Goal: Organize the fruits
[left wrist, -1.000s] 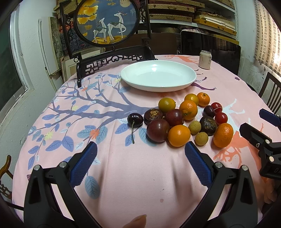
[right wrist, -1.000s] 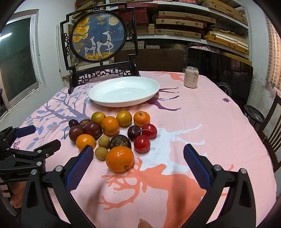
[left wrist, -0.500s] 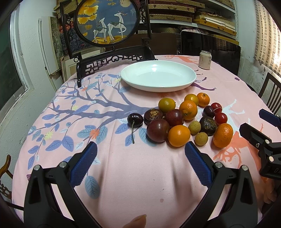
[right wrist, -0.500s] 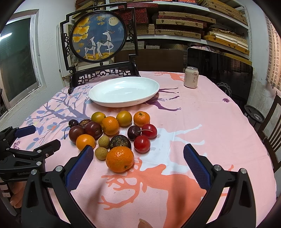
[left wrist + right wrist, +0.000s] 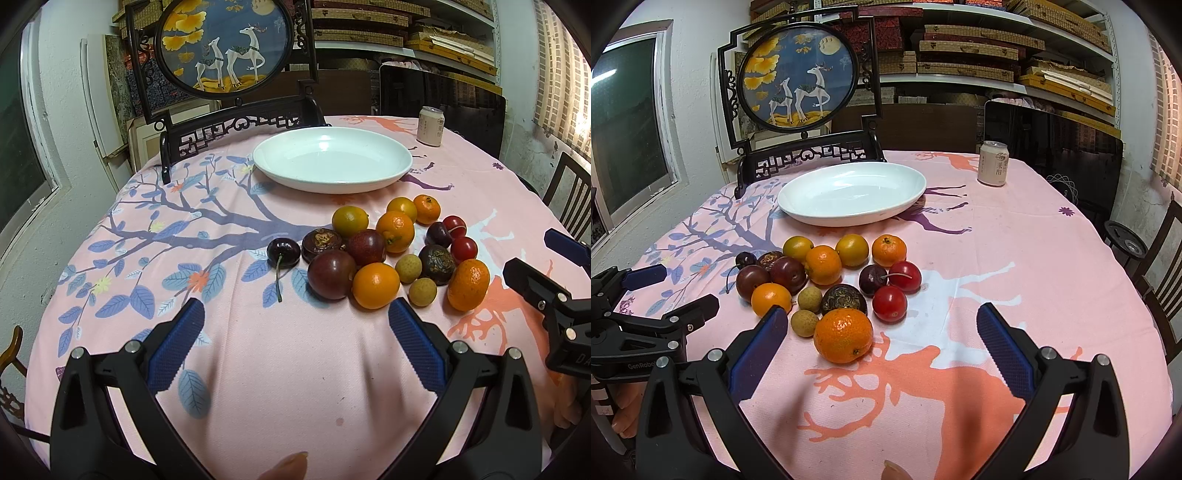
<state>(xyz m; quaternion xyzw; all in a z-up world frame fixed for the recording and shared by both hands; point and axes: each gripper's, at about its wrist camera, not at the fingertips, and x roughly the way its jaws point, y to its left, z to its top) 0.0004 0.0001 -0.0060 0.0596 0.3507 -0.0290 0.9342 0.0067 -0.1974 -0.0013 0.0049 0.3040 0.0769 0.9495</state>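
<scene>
Fruits (image 5: 384, 251): I see them clustered on the tablecloth (image 5: 258, 369), near the empty white plate (image 5: 332, 158).
Left gripper (image 5: 295, 328): spread wide, holding nothing.
Right gripper (image 5: 882, 336): likewise apart, tangerine (image 5: 843, 335) between its fingers.

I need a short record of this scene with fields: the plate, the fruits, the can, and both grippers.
plate: white plate, nothing in it, at the far side of the table
fruits: pile of fruits on the tablecloth, in front of the plate
nearest fruit: orange mandarin
can: drink can, upright, right of the plate
left gripper: open, holds nothing
right gripper: open, holds nothing
</scene>
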